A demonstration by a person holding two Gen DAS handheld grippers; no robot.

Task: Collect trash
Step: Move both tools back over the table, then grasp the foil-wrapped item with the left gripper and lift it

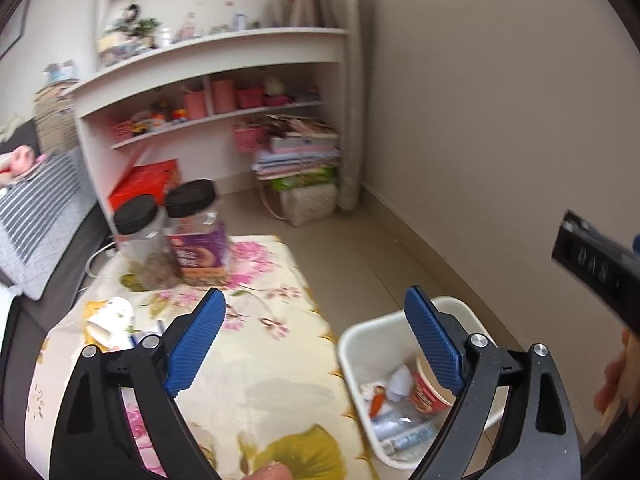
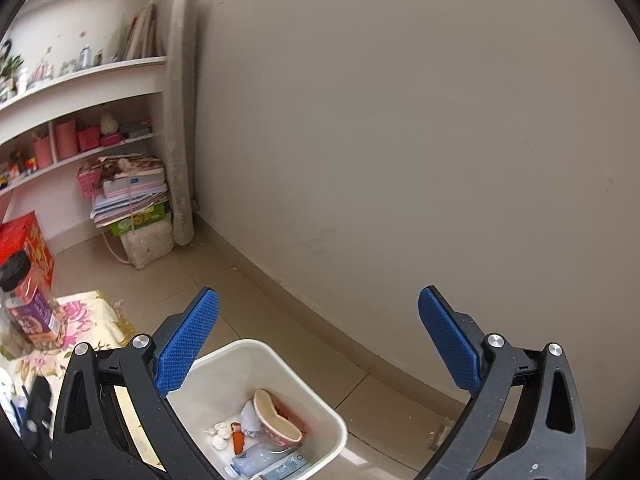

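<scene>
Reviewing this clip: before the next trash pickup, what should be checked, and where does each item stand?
1. Left gripper jaws open, nothing held: ok.
2. Right gripper jaws open, nothing held: ok.
3. White bin upright beside the floral cloth, mouth unobstructed: ok.
4. Earlier trash inside the bin, including the instant noodle cup: ok.
5. Trash left on the cloth: crumpled paper cup near its left edge: not ok.
6. Two black-lidded jars are trash: cannot tell.

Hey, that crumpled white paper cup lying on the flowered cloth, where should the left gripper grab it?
Grip the paper cup across its crushed middle, coming from above with the open left gripper; it lies on its side on the cloth, so its walls probably pinch flat.
</scene>
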